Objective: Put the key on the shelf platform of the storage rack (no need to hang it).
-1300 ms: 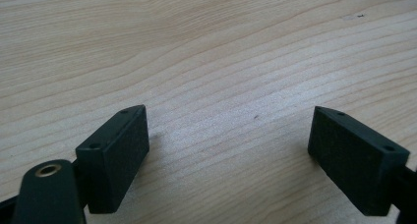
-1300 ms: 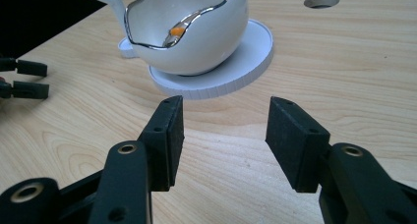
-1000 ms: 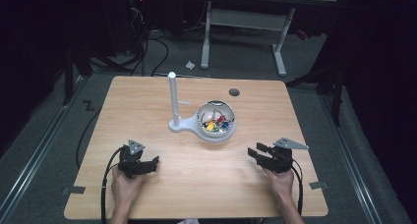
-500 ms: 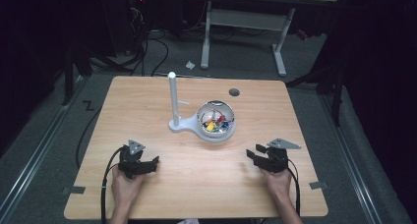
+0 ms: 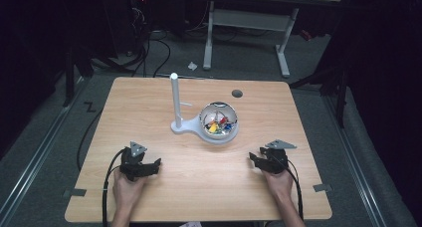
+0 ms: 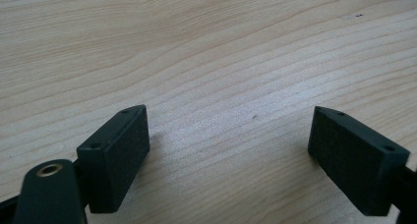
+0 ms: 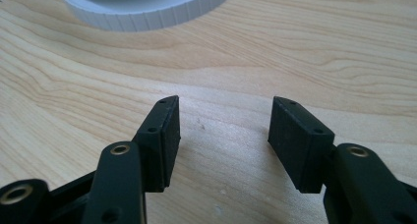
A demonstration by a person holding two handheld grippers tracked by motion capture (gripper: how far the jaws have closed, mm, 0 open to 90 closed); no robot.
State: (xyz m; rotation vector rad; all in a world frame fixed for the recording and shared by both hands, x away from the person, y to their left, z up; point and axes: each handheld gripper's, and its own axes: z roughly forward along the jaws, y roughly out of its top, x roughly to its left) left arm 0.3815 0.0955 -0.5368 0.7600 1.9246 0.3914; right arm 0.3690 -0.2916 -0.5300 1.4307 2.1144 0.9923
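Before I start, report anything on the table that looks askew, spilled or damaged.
Nothing stands out. The white stand sits flat with its post upright, and the small coloured pieces stay inside its clear bowl. The left gripper and right gripper rest open on bare wood, holding nothing.

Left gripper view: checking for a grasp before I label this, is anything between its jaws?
No, the left gripper stands open over bare table.

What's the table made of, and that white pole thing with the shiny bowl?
The table looks like pale wood or a wood-look laminate: grain lines run across it, matte. The white stand seems plastic, smooth and dull, with fine ridges on its base rim. The bowl mirrors light inside, so probably polished metal, though that's unsure.
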